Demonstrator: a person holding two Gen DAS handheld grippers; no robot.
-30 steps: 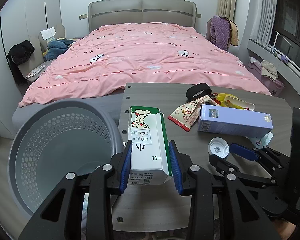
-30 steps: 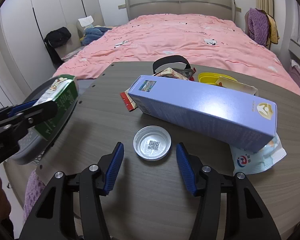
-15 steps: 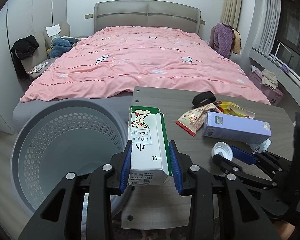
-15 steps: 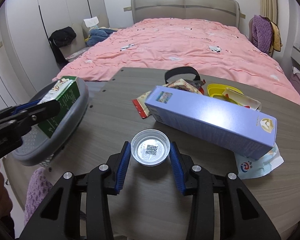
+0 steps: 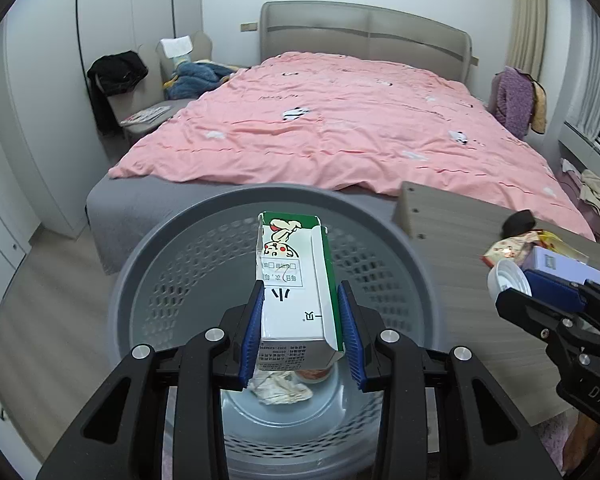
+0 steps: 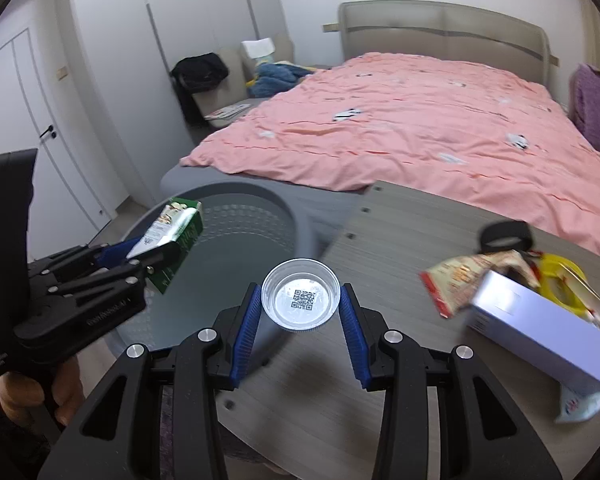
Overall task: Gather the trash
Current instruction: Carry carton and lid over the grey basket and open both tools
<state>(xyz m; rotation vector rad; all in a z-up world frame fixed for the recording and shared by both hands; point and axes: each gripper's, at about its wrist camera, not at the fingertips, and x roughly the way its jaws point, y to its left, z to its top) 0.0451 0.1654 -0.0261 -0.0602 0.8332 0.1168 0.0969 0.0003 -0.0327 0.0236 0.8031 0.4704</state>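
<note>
The grey bin (image 5: 148,280) sits beside the surface (image 6: 412,240). Over its opening, the left claw (image 5: 300,320) clamps a milk carton (image 5: 296,280), which hides part of the crumpled trash (image 5: 278,388) inside. The right claw (image 6: 300,314) grips a plastic lid (image 6: 300,300) above the surface's edge.

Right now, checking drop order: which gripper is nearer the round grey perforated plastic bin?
Left. The left gripper holds the carton over the bin; the right gripper is beside it over the table edge.
</note>
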